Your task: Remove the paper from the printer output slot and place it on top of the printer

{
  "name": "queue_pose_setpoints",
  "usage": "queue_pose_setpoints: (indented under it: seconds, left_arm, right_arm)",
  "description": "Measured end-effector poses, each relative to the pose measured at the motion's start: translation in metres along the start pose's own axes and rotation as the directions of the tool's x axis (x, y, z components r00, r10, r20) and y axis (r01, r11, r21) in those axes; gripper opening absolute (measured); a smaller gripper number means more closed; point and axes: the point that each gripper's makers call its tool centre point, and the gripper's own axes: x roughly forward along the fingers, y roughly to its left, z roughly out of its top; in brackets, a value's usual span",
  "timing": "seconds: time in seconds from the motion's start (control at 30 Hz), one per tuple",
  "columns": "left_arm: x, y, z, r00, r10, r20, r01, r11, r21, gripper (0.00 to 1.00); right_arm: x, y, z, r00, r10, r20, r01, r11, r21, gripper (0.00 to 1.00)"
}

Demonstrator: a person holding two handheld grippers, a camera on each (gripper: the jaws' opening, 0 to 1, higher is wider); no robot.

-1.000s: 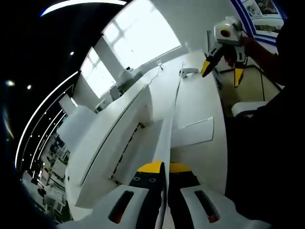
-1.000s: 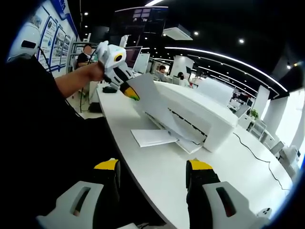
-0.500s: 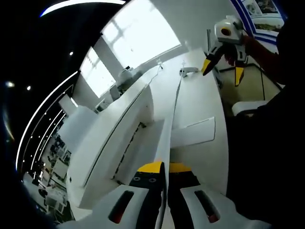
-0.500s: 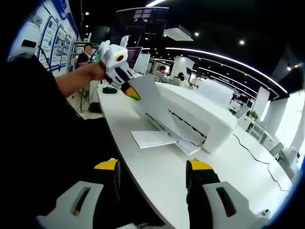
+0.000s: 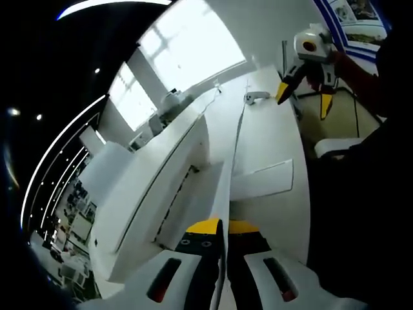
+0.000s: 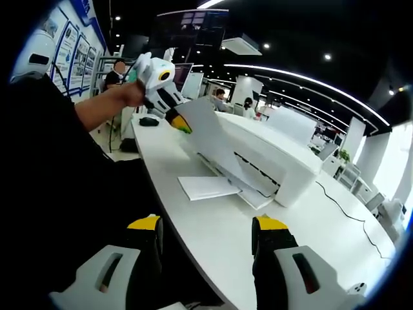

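My left gripper (image 5: 223,226) is shut on a white sheet of paper (image 5: 222,188), which I see edge-on running away from the jaws. In the right gripper view, this left gripper (image 6: 181,124) holds the sheet (image 6: 208,141) by its upper corner. The sheet slopes down toward the output slot of the white printer (image 6: 277,158). The printer (image 5: 158,177) lies just left of the held sheet. My right gripper (image 6: 208,226) is open and empty, low over the white table (image 6: 213,242), well short of the printer. From the left gripper view, the right gripper (image 5: 303,100) hangs open beyond the table's far end.
A second sheet (image 6: 206,187) lies flat on the table beside the printer's tray. A dark mouse (image 6: 148,121) sits on the desk behind the left gripper. A cable (image 6: 342,200) runs across the table right of the printer. People sit at desks far behind.
The left gripper has shifted slightly up and toward the printer with the sheet. The right gripper has stayed still.
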Motion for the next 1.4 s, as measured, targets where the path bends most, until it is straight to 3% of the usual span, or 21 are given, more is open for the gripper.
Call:
queue_pose_setpoints:
  seconds: [1.4]
  left_arm:
    - [-0.003, 0.012, 0.004, 1.0, -0.011, 0.026, 0.012, 0.999, -0.047, 0.05]
  right_arm:
    - [-0.003, -0.003, 0.001, 1.0, -0.006, 0.002, 0.006, 1.0, -0.002, 0.51]
